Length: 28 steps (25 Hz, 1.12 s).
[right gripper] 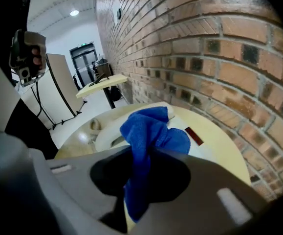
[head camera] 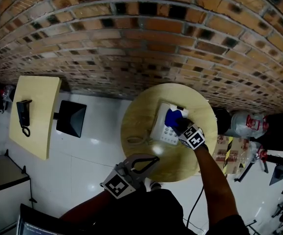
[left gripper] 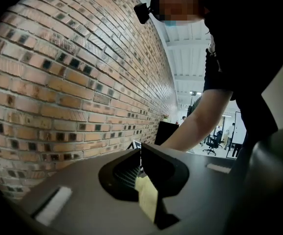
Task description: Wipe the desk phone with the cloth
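Note:
A white desk phone (head camera: 162, 126) lies on the round wooden table (head camera: 136, 119). My right gripper (head camera: 180, 125) reaches over it from the near right and is shut on a blue cloth (head camera: 173, 117), which rests on the phone's upper right part. In the right gripper view the blue cloth (right gripper: 148, 131) bunches out of the jaws of the right gripper (right gripper: 142, 163) onto the phone (right gripper: 104, 135). My left gripper (head camera: 152, 160) hovers at the table's near edge, apart from the phone. In its own view the left gripper (left gripper: 141, 169) points at the brick wall, shut and holding nothing.
A coiled cord (head camera: 137, 140) lies on the round table left of the phone. At the left stand a rectangular table (head camera: 38, 131) with a black handset (head camera: 23, 115) and a black seat (head camera: 72, 118). Bags and stands (head camera: 246, 126) crowd the right. A brick wall (head camera: 131, 43) runs behind.

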Available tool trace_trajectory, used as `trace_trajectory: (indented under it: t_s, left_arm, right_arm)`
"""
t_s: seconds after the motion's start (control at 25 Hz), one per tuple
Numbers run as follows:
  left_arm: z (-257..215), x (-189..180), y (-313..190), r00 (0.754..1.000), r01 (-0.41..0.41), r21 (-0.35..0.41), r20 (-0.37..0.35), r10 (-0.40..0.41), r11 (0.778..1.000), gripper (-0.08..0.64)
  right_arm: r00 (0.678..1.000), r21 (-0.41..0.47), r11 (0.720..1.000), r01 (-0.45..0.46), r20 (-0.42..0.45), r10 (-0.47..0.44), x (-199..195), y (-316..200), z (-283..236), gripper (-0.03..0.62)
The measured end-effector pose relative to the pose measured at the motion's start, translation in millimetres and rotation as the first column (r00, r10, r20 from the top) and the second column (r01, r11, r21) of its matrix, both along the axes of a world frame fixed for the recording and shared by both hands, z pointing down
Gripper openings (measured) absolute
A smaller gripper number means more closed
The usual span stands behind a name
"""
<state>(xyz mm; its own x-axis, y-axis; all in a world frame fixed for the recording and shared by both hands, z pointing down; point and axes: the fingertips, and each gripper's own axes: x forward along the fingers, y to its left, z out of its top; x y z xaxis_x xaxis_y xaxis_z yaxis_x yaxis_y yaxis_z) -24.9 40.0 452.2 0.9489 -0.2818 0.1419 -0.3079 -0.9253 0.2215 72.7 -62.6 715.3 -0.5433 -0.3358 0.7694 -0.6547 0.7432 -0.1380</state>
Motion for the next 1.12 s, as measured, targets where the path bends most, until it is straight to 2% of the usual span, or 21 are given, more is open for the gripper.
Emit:
trace_trajectory:
  t_s: [0.24,0.36,0.44,0.56,0.72,0.8,0.92,1.12]
  left_arm:
    - [-2.0,7.8,3.1,0.999,-0.034,0.051,-0.002,0.035,0.998,-0.003]
    - [-0.4,10.9,5.5,0.999,-0.031,0.031,-0.006,0.031,0.999,-0.003]
    - [1.7,11.8,7.2,1.000,-0.030,0.011,-0.002,0.030,0.999,-0.003]
    - [-0.1,10.5,8.3,0.999,-0.033,0.014,-0.007,0.033,0.999,-0.003]
    - [-5.5,1.9,3.7,1.000,-0.016,0.046,-0.016,0.016,0.999,-0.003]
    - [-6.4,-4.6,2.2,1.000,-0.012,0.074,-0.007,0.012,0.997,-0.003]
    - [-1.0,-15.5,3.2,1.000,-0.005,0.060,0.017,0.004,0.998,-0.003]
    - [1.4,-28.6,-2.2,1.000,0.008,0.074,0.014,-0.009,0.997,-0.003]
  right_arm:
    - [0.995,-0.106,0.993,0.043,0.097,-0.033,-39.0,76.8,16.1,0.072]
    - [0.989,-0.150,0.987,0.049,0.147,-0.027,-49.9,102.7,23.0,0.072]
    - [0.987,-0.144,0.989,0.041,0.162,-0.017,-48.3,103.4,17.8,0.072]
    - [0.979,-0.080,0.996,-0.027,0.199,0.042,-33.4,69.9,-11.4,0.072]
    - [0.965,0.014,0.991,-0.130,0.233,0.123,-3.1,-11.3,-50.5,0.072]
    - [0.969,0.047,0.990,-0.134,0.217,0.121,-0.9,-46.8,-59.8,0.072]
    - [0.975,0.064,0.990,-0.128,0.193,0.114,-11.3,-83.5,-59.4,0.072]
    - [0.988,0.055,0.995,-0.086,0.130,0.078,-37.1,-101.7,-40.5,0.072]
